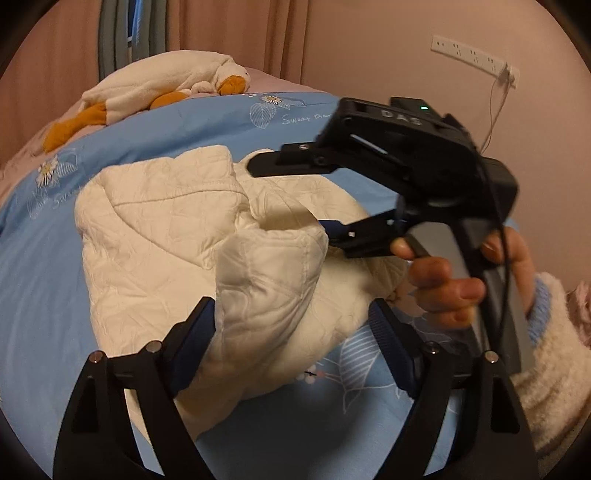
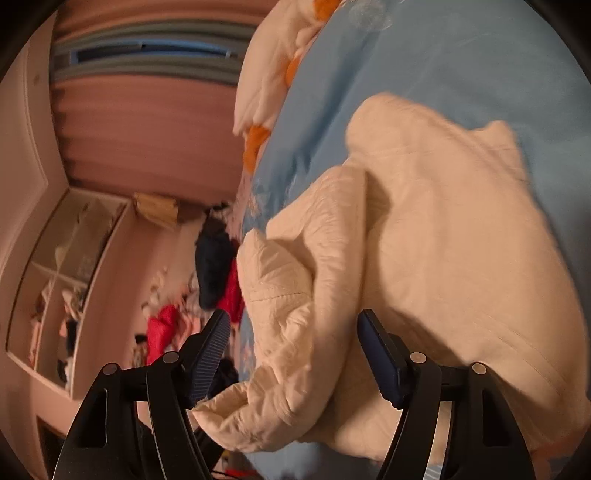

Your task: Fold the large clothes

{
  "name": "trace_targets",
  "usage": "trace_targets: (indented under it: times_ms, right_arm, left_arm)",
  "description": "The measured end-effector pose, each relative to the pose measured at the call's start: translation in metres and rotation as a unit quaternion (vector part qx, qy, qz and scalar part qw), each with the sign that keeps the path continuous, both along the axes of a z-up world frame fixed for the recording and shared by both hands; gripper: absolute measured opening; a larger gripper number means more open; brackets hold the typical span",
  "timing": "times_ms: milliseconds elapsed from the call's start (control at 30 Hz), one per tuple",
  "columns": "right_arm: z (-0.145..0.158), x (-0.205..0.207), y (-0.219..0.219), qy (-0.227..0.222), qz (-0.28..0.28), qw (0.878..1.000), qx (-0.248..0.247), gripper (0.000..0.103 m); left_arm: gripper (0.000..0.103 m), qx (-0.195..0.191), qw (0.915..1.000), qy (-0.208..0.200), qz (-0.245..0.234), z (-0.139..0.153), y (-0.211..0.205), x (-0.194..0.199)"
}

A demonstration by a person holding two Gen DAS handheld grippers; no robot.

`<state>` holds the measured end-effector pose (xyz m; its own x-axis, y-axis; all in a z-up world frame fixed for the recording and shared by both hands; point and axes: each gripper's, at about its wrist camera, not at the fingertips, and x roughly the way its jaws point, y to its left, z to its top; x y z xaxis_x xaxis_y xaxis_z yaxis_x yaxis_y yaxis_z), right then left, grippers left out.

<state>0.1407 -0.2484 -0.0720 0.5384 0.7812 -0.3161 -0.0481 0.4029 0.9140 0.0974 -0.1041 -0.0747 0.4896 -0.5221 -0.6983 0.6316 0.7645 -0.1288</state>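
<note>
On the blue bed cover (image 1: 55, 258) lies a big cream puffy coat (image 1: 166, 229), all bunched up in a soft heap. It sits in the middle of the bed.

Close to the left camera, the left gripper (image 1: 291, 321) has its two fingers wide apart. A fat fold of the coat pokes up between them. The left finger pad (image 1: 201, 332) touches the cloth, but the right pad has a gap beside it, so the gripper is not squeezing.

A little farther back, the right gripper (image 1: 328, 195) reaches in from the right side, held by a hand (image 1: 454, 273) in a fluffy white sleeve (image 1: 546, 350). Its fingers are spread too, one above the coat and one low against a fold.

The right camera is tilted sideways. There the right gripper (image 2: 295, 332) is wide apart again, and a rumpled part of the coat (image 2: 424, 240) lies between the fingers and hangs over the edge of the bed. It is a bit blurry, and I cannot tell if the pads touch the cloth.

Past the coat, a white toy duck (image 1: 159, 85) with orange feet lies at the far end of the bed. Behind it are pink curtains (image 1: 236, 33). A white power strip (image 1: 476, 59) is on the pink wall. In the right view, far off, there are shelves (image 2: 66, 280) and a pile of red and dark clothes (image 2: 218, 273).
</note>
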Motion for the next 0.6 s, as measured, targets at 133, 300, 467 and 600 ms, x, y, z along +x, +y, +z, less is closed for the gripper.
trace_targets:
  times_ms: [133, 300, 467, 600]
  right_arm:
    - [0.013, 0.009, 0.019, 0.01, 0.037, 0.997, -0.071, 0.073]
    - [0.022, 0.02, 0.04, 0.015, 0.049, 0.986, -0.157, 0.073]
    - [0.022, 0.015, 0.045, -0.005, 0.047, 0.974, -0.221, 0.036]
    - [0.023, 0.003, 0.043, -0.041, 0.023, 0.97, -0.24, 0.025]
  left_arm:
    - [0.084, -0.02, 0.9998, 0.009, -0.005, 0.005, 0.005, -0.004]
    - [0.084, -0.02, 0.9998, 0.005, -0.007, 0.007, 0.006, -0.017]
    - [0.083, -0.046, 0.9988, 0.014, -0.009, 0.019, 0.032, -0.041]
    - [0.083, -0.086, 0.9956, 0.026, 0.024, 0.033, 0.075, -0.061]
